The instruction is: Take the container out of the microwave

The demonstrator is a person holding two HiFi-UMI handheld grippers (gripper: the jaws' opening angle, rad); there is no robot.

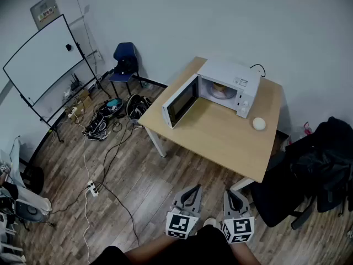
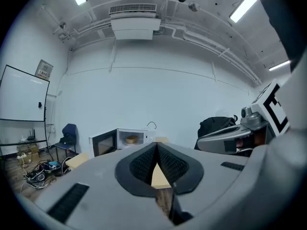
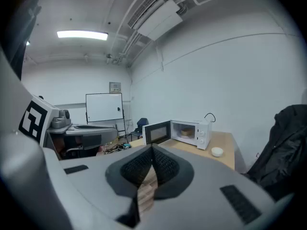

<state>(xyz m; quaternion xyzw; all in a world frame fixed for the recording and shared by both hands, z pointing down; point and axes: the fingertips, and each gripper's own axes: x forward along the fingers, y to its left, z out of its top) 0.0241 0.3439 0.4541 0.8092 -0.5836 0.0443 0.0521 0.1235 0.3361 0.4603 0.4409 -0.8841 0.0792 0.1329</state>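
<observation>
A white microwave (image 1: 231,84) stands at the far side of a wooden table (image 1: 220,137) with its door (image 1: 179,101) swung open to the left. Inside it sits a tan container (image 1: 220,90), also seen in the left gripper view (image 2: 131,139) and the right gripper view (image 3: 185,132). Both grippers hover low in the head view, well short of the table. My left gripper (image 1: 194,189) is shut with nothing in it, its pads (image 2: 144,164) meeting. My right gripper (image 1: 231,193) is likewise shut and empty.
A small white bowl (image 1: 259,123) lies on the table right of the microwave. A black chair with a dark jacket (image 1: 320,164) stands at the table's right. On the floor to the left are bags and cables (image 1: 110,112), a blue chair (image 1: 126,62) and a whiteboard (image 1: 47,57).
</observation>
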